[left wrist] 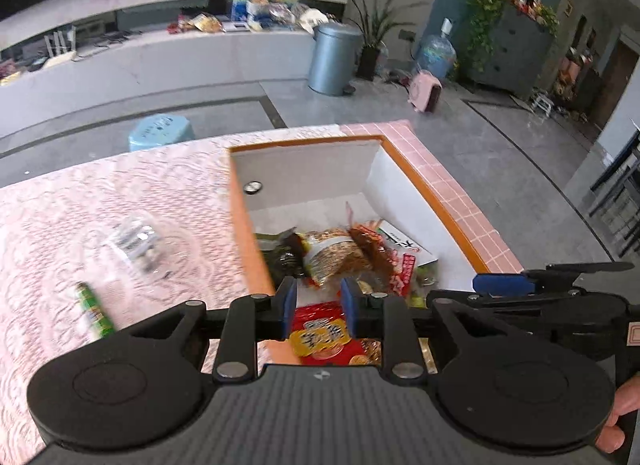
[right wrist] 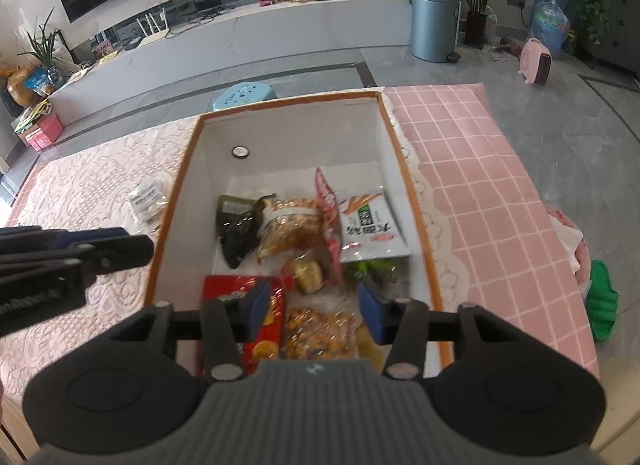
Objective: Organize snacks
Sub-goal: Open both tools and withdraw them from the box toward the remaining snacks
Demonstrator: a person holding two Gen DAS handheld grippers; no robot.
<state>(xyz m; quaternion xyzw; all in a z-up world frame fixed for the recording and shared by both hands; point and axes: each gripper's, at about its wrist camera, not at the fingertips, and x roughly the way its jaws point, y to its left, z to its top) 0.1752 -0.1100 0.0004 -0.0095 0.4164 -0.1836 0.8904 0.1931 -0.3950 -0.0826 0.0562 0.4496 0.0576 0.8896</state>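
An orange-rimmed white box [right wrist: 412, 201] stands on the table and holds several snack packets: a dark one [right wrist: 236, 233], a clear cracker pack [right wrist: 288, 231], a white-green pack [right wrist: 368, 225] and a red pack [right wrist: 240, 289]. The box also shows in the left wrist view [left wrist: 244, 225]. My right gripper [right wrist: 316, 307] is open and empty over the box's near end. My left gripper [left wrist: 319, 303] is open and empty above the box's near left wall, over a red packet [left wrist: 320, 335]. A clear packet [left wrist: 134, 243] and a green stick pack [left wrist: 94, 311] lie on the lace cloth to the left of the box.
The table has a pink lace cloth [right wrist: 92, 185] and a pink checked cloth [right wrist: 480, 169] at the right. A blue stool [right wrist: 244, 95] stands beyond the table's far edge. A grey bin [right wrist: 434, 23] and plants stand on the floor farther back. A green slipper [right wrist: 602, 299] lies at the right.
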